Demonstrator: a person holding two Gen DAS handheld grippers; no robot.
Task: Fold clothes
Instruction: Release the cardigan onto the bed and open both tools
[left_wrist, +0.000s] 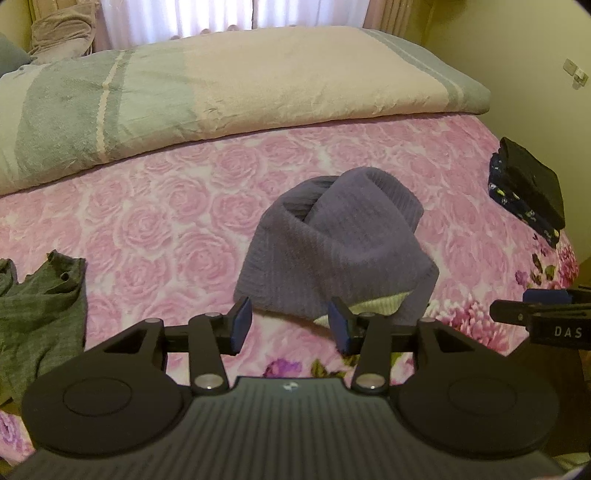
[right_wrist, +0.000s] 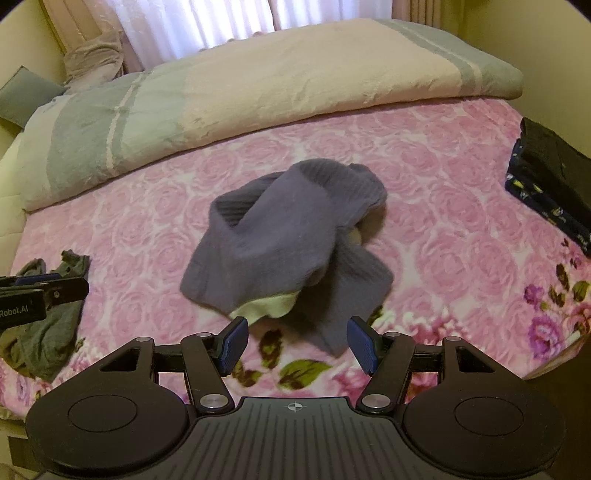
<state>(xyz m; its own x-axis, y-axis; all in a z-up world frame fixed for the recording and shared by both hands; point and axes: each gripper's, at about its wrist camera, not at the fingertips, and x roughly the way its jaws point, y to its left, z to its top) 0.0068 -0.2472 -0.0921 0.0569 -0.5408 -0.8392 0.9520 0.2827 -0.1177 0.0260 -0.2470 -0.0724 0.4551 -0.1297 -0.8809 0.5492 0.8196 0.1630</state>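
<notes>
From the left wrist view, the left gripper (left_wrist: 291, 323) hangs over the bed (left_wrist: 155, 206) with its blue-padded jaws apart and nothing between them. The purple sweater (left_wrist: 332, 251) lies bunched just beyond the fingertips, in the middle of the pink rose-patterned bed cover, with a pale green lining showing at its near hem. To the left of the sweater, well apart from it, lies a crumpled grey-green garment (left_wrist: 40, 310). To the right of the sweater, at the bed's edge, sits a stack of dark folded clothes (left_wrist: 528, 192). Behind the sweater a folded green and cream blanket (left_wrist: 221, 88) runs across the bed. The right gripper (left_wrist: 543, 314) shows at the right edge of this view, seen side-on.

From the right wrist view, the right gripper (right_wrist: 297, 345) also has its jaws apart and empty, with the near edge of the purple sweater (right_wrist: 280, 236) just beyond them. The grey-green garment (right_wrist: 51, 321) lies left of the sweater, partly under the left gripper (right_wrist: 48, 291) at the frame's edge. The dark folded clothes (right_wrist: 554, 177) sit right of the sweater, and the blanket (right_wrist: 258, 96) lies behind it.
</notes>
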